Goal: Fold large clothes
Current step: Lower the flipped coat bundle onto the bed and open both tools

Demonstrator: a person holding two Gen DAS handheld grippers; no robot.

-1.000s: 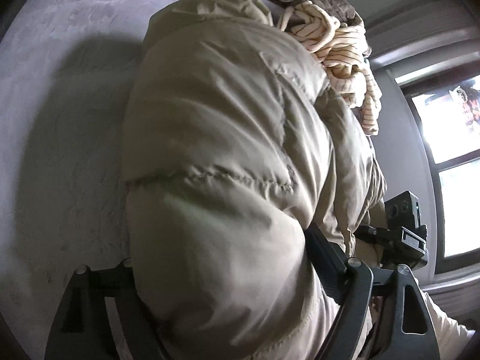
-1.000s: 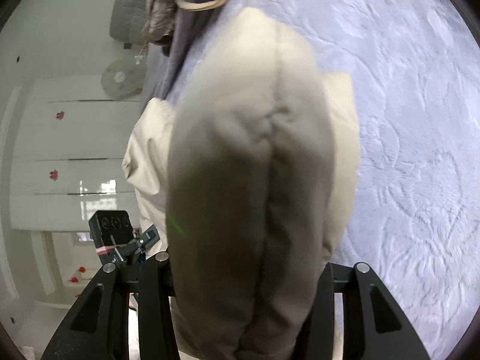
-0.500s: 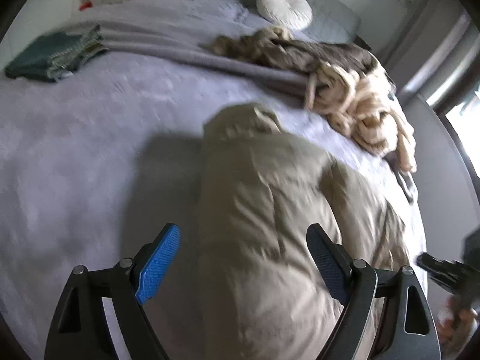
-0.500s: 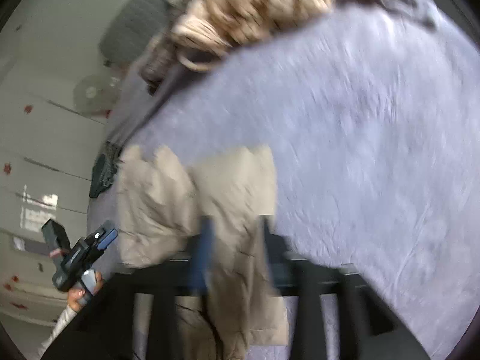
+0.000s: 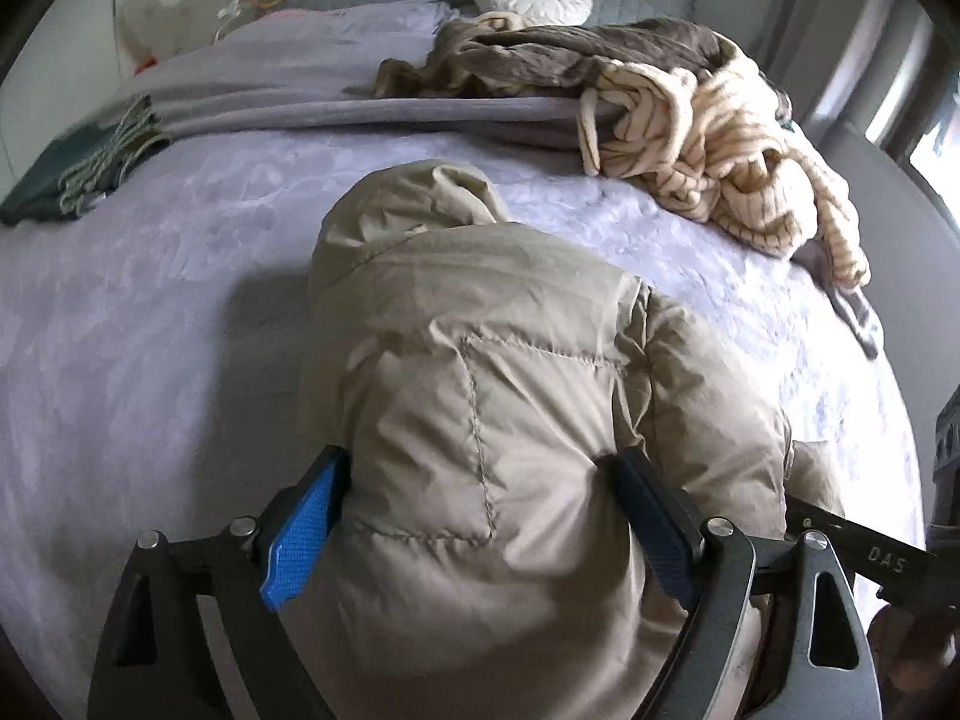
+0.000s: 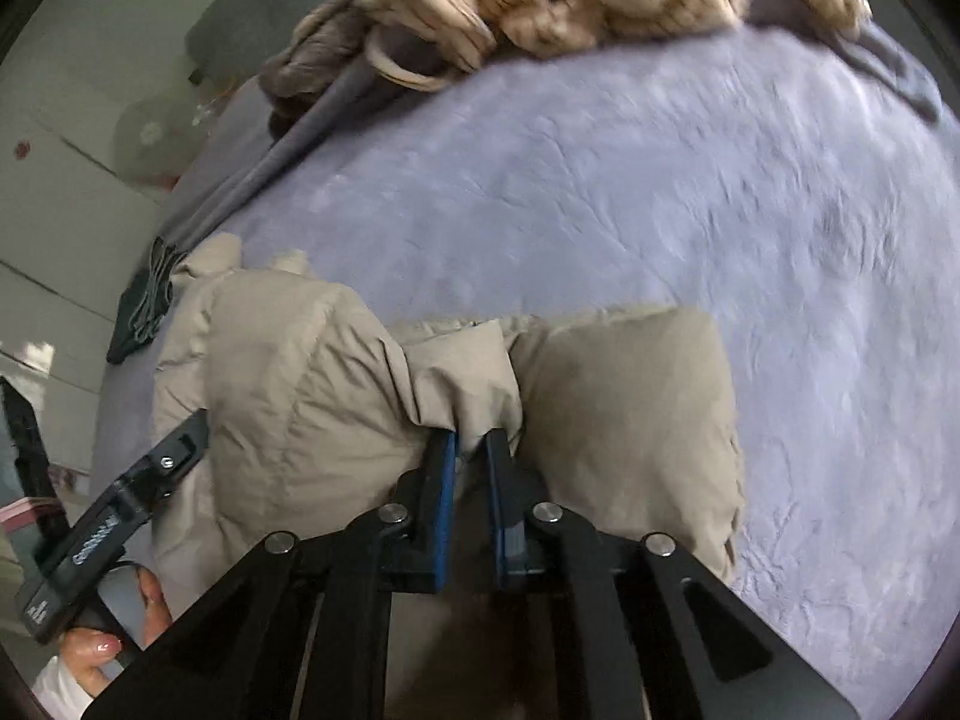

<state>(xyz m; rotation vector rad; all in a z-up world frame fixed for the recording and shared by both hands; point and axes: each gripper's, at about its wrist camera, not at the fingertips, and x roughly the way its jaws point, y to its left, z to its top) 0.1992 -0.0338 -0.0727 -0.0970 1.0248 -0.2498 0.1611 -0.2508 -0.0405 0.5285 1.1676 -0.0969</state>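
A second ago the beige puffer jacket (image 5: 480,396) hung lifted; now it lies bunched on the bed (image 6: 660,180). The right tool (image 6: 471,450) has just closed, pinching a fold; the left tool (image 5: 480,516) straddles its bulk, wide, pads touching.

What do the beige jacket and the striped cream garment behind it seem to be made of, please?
The beige jacket looks like a padded, quilted shell in a smooth, faintly shiny woven synthetic: stitched seams divide puffy panels, and the fabric creases crisply. The striped cream garment looks like a soft ribbed knit, perhaps cotton or wool: it lies in thick, rope-like folds with a matte surface. Fibre content cannot be told.
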